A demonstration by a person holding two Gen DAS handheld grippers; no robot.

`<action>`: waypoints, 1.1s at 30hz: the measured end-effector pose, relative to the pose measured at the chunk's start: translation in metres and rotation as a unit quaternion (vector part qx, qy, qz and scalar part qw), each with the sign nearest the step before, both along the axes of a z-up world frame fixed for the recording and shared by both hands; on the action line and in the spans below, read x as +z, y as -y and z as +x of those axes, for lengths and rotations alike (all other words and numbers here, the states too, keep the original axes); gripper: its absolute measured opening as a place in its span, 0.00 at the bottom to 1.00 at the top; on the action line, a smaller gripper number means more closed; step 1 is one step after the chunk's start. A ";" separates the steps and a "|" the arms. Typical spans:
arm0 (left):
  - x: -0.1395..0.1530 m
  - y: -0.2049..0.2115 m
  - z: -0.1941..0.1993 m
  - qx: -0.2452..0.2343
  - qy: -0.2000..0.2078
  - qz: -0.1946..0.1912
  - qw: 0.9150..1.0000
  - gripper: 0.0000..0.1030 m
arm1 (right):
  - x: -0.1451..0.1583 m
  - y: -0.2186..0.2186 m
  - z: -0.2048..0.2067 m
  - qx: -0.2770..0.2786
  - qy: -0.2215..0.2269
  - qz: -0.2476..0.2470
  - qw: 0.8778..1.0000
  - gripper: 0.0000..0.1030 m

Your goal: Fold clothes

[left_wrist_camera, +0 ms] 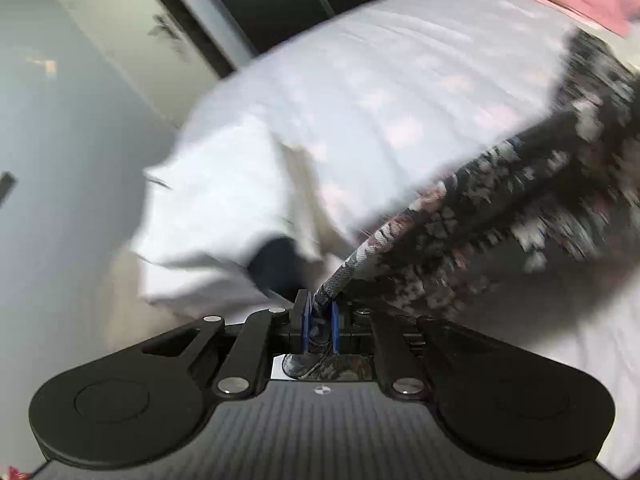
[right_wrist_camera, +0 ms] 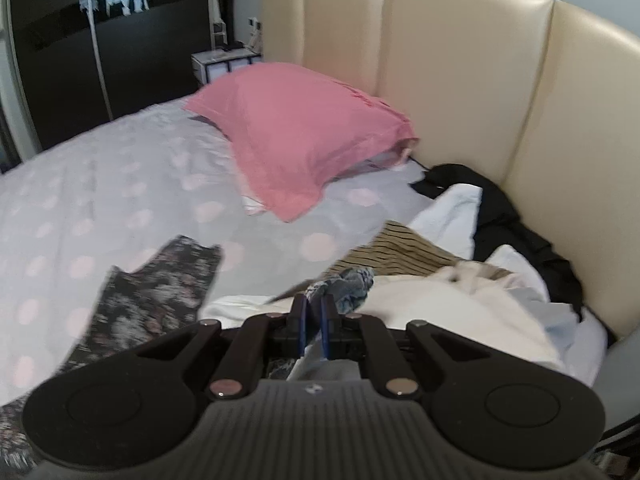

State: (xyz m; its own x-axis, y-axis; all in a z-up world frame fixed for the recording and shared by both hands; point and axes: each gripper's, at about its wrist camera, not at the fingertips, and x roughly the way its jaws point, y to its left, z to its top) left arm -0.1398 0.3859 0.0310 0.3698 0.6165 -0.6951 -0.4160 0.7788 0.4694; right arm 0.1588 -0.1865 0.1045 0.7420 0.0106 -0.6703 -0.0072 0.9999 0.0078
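**Floral garment picked up by both grippers, folding hasn't really started**

So here's where things stand. The dark floral garment [left_wrist_camera: 500, 200] is pinched at an edge by the left gripper [left_wrist_camera: 320, 320], jaws pressed together on a bunched bit of the fabric, and the cloth runs taut from there up toward 2 o'clock in the left wrist view. The right gripper [right_wrist_camera: 314, 314] is also squeezed tight on a scrunched corner of what looks like the same floral fabric, with the rest of it hanging out toward 8 o'clock over the dotted bedsheet [right_wrist_camera: 120, 184].

Progress-wise I'd say barely begun. The garment is lifted and being stretched between the two hands, not laid flat, and I see no fold in it yet. There's no folded stack in either view. Meanwhile a whole heap of unfolded clothes [right_wrist_camera: 460, 280] (white, striped tan, black pieces) sits at 3 o'clock in the right view, up against the cream headboard [right_wrist_camera: 460, 80]. A pink pillow [right_wrist_camera: 304, 136] lies at 12 o'clock on the bed.

Pose: both grippers tilt downward at the bed. The left view is heavily blurred and skewed, so that hand reads as mid-swing. The right view is much steadier, holding its corner just above the pile.
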 end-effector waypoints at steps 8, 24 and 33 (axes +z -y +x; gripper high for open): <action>0.094 -0.064 -0.035 0.130 0.112 0.090 0.981 0.00 | 0.009 -0.004 -0.014 0.016 0.029 0.062 0.998 0.08; -0.016 -0.015 -0.054 -0.039 -0.034 0.008 0.999 0.21 | -0.057 0.004 -0.012 0.001 -0.018 0.027 0.999 0.08; -0.054 0.021 -0.007 -0.159 -0.090 0.050 0.982 0.44 | -0.073 0.010 -0.001 -0.004 -0.025 0.010 1.000 0.08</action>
